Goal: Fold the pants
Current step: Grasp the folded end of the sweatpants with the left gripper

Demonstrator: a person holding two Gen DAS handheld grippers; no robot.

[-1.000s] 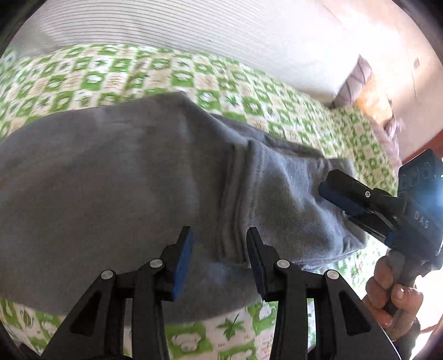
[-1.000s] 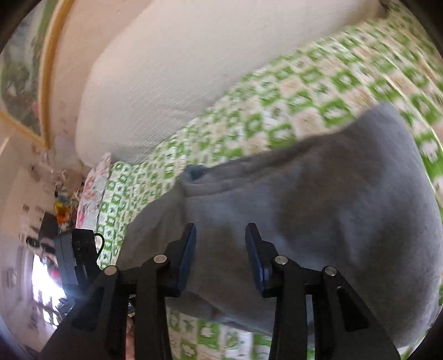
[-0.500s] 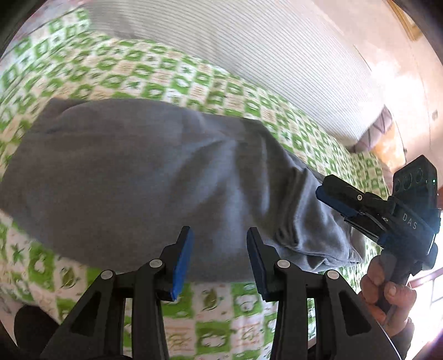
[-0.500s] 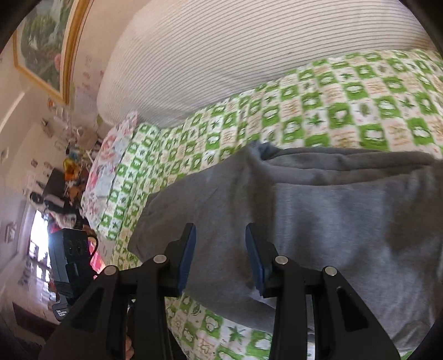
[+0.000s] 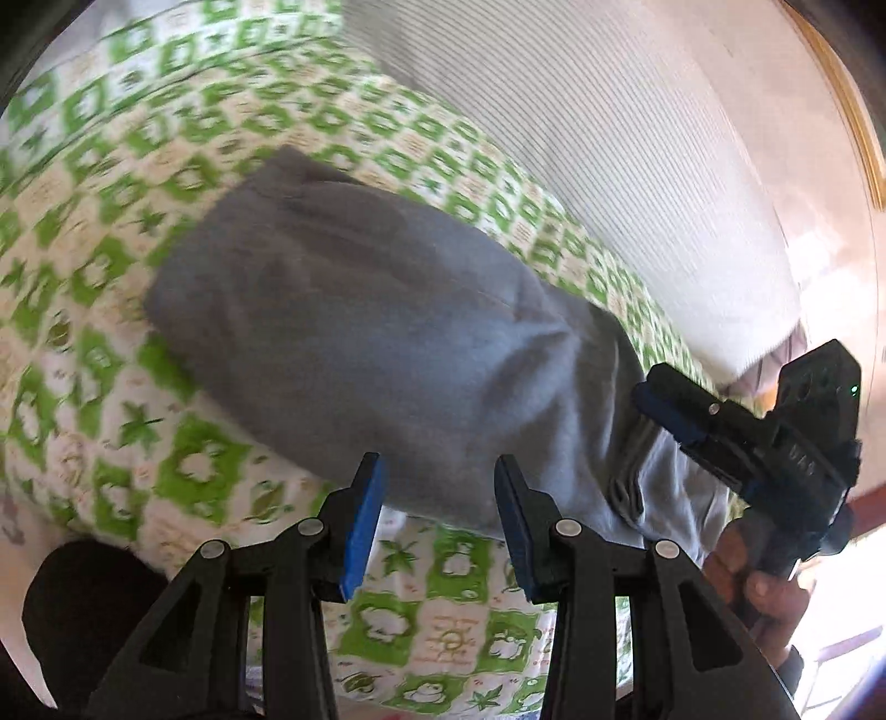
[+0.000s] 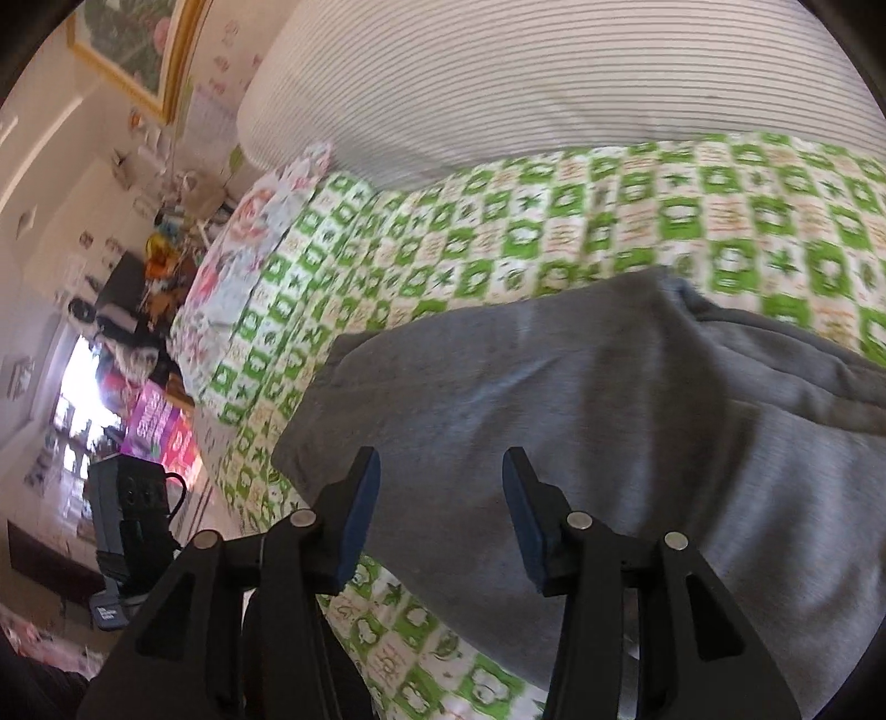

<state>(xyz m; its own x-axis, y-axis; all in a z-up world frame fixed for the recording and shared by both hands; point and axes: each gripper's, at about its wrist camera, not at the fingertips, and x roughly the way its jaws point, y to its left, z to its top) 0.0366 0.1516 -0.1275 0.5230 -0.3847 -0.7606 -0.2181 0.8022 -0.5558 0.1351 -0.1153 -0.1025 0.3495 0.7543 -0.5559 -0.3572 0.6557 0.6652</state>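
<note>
So the grey fleece pants are seen lying folded in a thick bundle on the bed, spread over the green-and-white checked bedsheet, close to the near edge of the bed. A big white striped cushion is propped along the far edge, and a floral pillow is tucked at one end of the bed.

The left claw, black with blue pads, is held above the near edge of the pants with its jaws parted and nothing caught between them. Same deal with the right claw: its jaws have just been widened, they're apart, and only grey fabric is seen below the gap, not pinched.

In the left wrist view the right claw is also visible from the side, hovering by the end of the bundle, gripped by a hand. A gold-framed picture is hung on the wall. Everything's a bit blurred.
</note>
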